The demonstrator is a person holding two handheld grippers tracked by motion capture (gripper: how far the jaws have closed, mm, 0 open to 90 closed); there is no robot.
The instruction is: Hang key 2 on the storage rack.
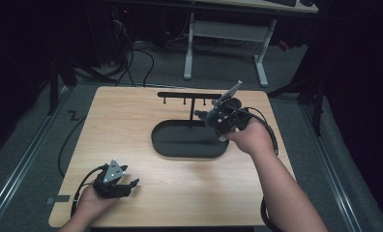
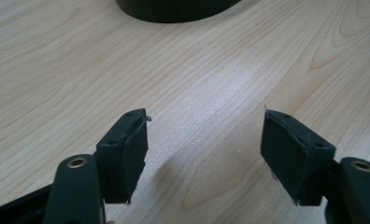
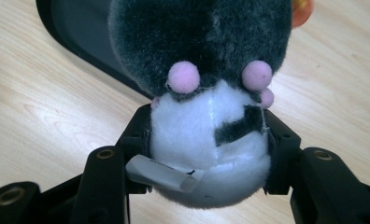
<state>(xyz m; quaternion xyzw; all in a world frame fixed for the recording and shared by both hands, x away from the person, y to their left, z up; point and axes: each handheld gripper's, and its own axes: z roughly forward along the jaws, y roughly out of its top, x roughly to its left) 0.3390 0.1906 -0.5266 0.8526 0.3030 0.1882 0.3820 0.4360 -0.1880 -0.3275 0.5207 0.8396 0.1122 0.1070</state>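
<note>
the right gripper clamps its jaws on a plush toy by the round white belly; its fuzzy dark grey head carries small pink pompoms, and a curled paper tag sticks out below. it is held above the right end of the smooth black oval tray, from which a thin t-shaped hook stand rises. at the near left, the left gripper rests with jaws apart over the pale wood-grain table, nothing between its flat pads.
</note>
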